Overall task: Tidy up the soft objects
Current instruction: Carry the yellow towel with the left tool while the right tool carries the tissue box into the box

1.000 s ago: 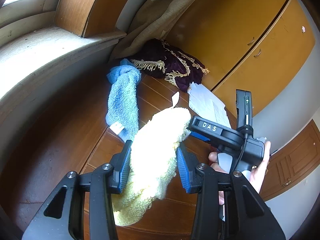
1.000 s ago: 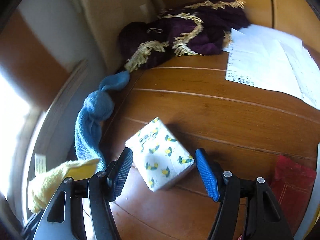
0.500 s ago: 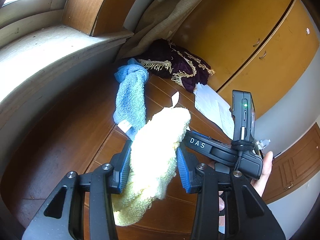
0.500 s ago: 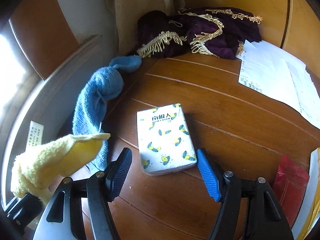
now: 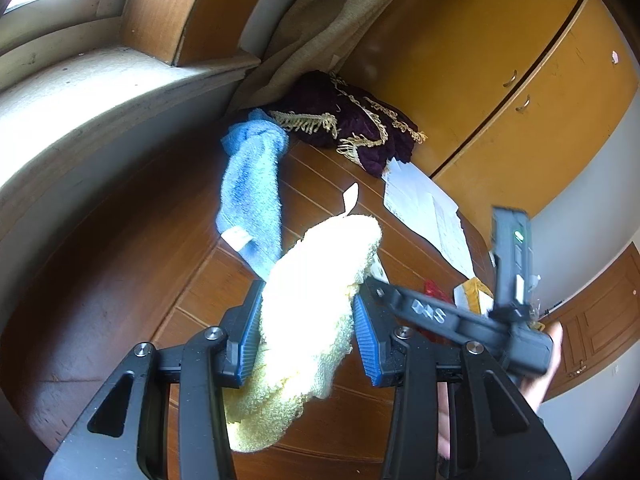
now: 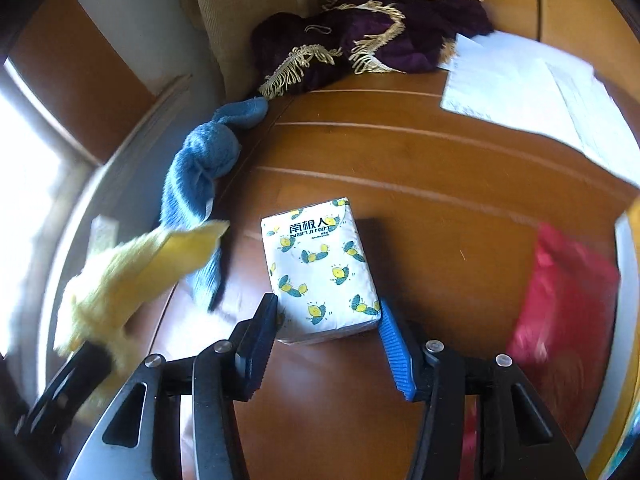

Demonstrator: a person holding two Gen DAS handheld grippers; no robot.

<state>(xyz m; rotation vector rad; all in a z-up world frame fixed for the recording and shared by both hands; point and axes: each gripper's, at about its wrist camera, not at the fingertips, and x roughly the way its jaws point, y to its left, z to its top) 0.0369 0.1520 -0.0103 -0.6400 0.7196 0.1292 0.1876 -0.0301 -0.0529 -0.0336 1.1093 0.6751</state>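
Left gripper [image 5: 306,322] raised, clamped on yellow towel [image 5: 308,312]; right gripper [image 6: 328,338] low, wide around tissue pack [image 6: 320,270].

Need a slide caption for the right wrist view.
Open right hand-held gripper straddling a tissue pack on the wooden table.

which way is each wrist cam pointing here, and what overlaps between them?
Left wrist: sits on the left tool, facing along the wooden table toward the window corner; shows its own fingers around the yellow towel, plus the right tool and a hand.
Right wrist: sits on the right tool, angled down at the tissue pack; shows its open fingers.
Shared: yellow towel, blue towel, purple fringed cloth, papers.
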